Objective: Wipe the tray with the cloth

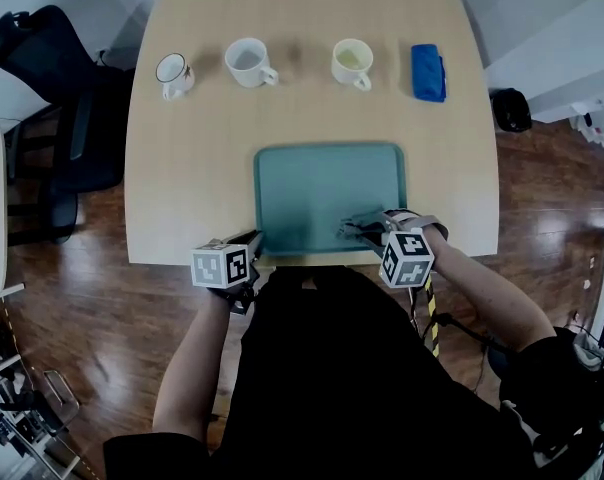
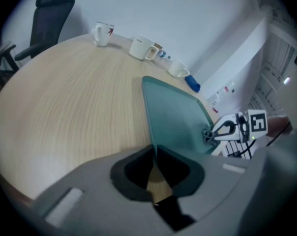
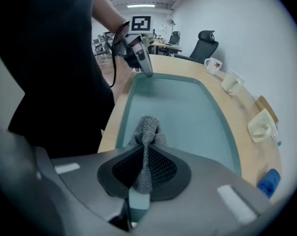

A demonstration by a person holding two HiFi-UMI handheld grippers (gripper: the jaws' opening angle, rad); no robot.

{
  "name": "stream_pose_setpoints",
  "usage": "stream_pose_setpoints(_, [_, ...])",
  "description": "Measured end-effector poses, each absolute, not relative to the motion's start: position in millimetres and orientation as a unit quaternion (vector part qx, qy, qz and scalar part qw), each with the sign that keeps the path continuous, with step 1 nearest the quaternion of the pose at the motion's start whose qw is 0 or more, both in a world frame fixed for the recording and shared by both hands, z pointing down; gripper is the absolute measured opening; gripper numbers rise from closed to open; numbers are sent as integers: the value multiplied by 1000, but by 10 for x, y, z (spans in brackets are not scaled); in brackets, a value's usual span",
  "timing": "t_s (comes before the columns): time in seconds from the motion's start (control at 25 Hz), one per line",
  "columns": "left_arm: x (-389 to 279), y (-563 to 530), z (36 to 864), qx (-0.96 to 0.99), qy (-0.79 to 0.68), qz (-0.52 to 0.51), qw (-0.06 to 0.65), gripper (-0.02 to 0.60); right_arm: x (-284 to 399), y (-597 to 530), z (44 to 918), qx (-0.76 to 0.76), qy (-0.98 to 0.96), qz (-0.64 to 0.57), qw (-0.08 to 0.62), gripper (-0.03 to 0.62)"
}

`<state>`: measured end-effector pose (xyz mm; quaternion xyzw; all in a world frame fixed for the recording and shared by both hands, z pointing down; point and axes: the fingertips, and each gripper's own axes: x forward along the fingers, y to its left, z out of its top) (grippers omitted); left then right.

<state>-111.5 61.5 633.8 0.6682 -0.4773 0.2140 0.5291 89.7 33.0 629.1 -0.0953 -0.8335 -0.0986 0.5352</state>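
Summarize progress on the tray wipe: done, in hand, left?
Done: the right gripper is shut on the grey cloth; the left gripper pinches the tray at its near left corner, likely to steady it. In hand: the cloth sits on the tray's near right corner. Left: unclear; the surface shows no marks that tell wiped from unwiped.

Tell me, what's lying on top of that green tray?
A grey cloth, pinched in the right gripper, lies near the tray's near right corner. The tray surface beneath the cloth is hidden.
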Motion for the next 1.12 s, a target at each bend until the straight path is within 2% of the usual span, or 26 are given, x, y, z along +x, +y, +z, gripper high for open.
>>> stream_pose_setpoints(0.36, [-1106,613,6343,668,-478,217,527,31,987,494,6310,-143,-826,-74,540,26])
stream_pose_setpoints(0.88, [-1107,624,6353,666,-480,213,530,29,954,-1300,6326,17,-798,-140,586,26])
stream_pose_setpoints(1.12, [-1136,637,6346,663,-482,219,529,29,1065,-1394,6316,67,-809,-133,569,26])
